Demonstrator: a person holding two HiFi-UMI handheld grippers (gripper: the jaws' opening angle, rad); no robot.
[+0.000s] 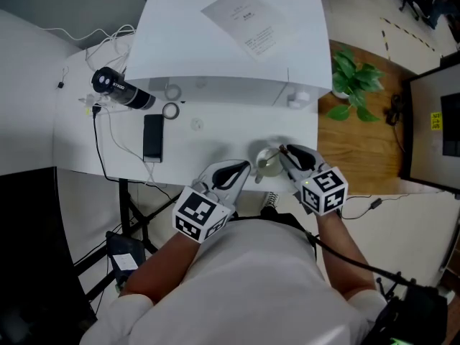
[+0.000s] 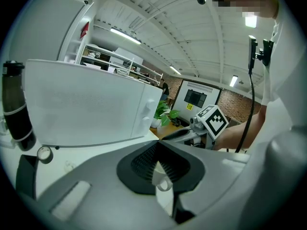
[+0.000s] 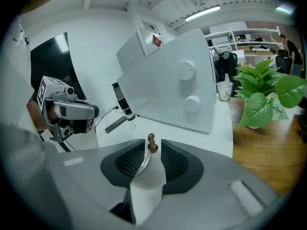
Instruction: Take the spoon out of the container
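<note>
Up close, the spoon shows as a thin pale stem ending in two small brown beads; it leans out of a small pale container that stands on the white surface by the near edge, right of centre. The right hand-held gripper has its jaws apart, one on each side of the beaded end, neither pad plainly touching it; the left hand-held gripper is clamped on the container, its pads meeting at the tips, with a white loop handle showing in the wedge between them.

Only the left gripper view shows that handle; only the right gripper view shows the beads, along with two round knobs on the side of the big white box and a paper cup beside it; only the head view shows the printed sheet on top of the box, the black phone and the black bottle at the far left.

Print on the sheet and white lettering on the bottle are too small to read; each gripper's cube carries black-and-white square markers.
</note>
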